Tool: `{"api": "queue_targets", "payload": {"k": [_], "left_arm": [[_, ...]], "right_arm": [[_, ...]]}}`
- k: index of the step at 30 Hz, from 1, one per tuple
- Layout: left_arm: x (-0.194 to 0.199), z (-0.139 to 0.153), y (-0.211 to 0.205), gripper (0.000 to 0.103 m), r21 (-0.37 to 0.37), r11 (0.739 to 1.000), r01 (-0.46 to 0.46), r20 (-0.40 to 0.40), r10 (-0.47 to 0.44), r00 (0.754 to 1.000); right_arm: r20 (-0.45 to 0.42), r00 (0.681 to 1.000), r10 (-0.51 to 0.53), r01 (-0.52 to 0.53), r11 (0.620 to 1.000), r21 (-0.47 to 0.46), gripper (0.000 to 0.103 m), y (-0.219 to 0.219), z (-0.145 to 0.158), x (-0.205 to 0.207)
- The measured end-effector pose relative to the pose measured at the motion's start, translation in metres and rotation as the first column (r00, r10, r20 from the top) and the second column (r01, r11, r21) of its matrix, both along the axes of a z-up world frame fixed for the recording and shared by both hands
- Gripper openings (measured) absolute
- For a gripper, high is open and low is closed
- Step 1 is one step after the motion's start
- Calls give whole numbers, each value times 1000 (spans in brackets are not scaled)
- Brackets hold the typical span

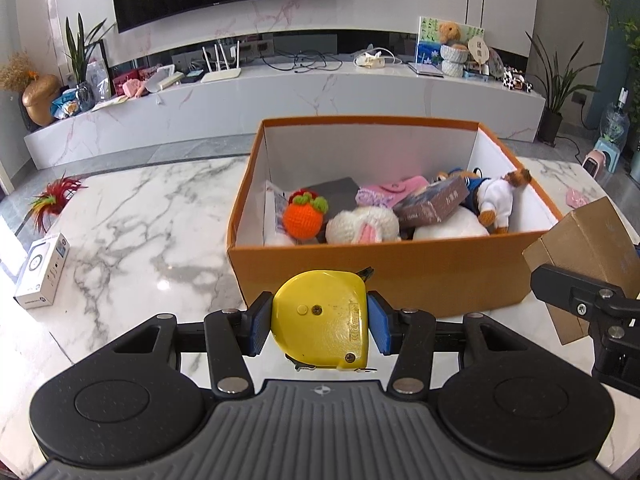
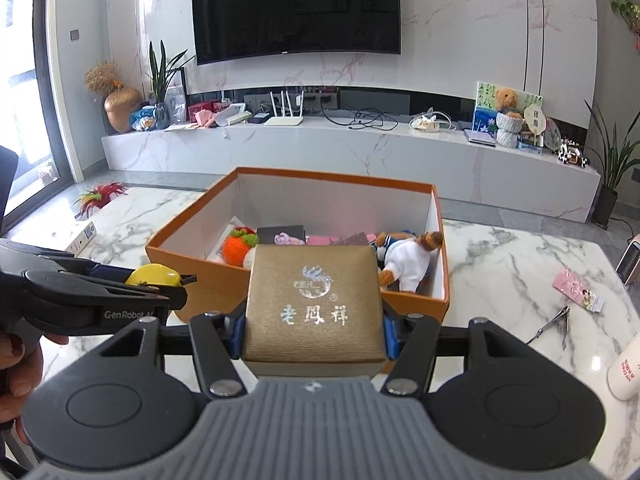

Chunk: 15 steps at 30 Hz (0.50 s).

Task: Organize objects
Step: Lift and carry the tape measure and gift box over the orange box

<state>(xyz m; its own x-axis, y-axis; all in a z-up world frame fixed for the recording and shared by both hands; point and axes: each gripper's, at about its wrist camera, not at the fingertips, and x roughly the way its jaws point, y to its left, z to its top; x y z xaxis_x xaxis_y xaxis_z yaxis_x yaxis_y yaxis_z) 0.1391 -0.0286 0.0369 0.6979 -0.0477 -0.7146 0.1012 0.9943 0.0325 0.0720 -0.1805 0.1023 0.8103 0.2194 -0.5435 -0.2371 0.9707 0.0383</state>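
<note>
My left tool (image 1: 319, 322) is clamped on the yellow tape measure (image 1: 322, 320), just short of the orange box (image 1: 380, 276). My right tool (image 2: 313, 330) grips the gold gift box (image 2: 312, 304) before that box's near wall. Inside it lie a crocheted orange (image 1: 301, 218) and a teddy bear (image 1: 498, 200).

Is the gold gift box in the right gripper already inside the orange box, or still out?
Still out. The gold gift box sits clamped in the right gripper, on the near side of the orange box, not among the toys inside.
</note>
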Motion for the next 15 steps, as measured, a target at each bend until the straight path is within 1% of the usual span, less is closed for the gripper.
{"api": "queue_targets", "payload": {"k": [6,10,15], "left_arm": [[4,5,-1,57,-21,1000,-13,23,14,1000],[9,14,-1,57,-36,999,-21,48,23,999],[30,29,0,57,-67,997,-30,93,36,995]], "right_arm": [[20,1000,-13,12,1000,19,61,-3,7,5],[38,999,-32,30,999,33,61,-7,13,10],[62,994,-86,81,993,84,61,-17,17,27]]}}
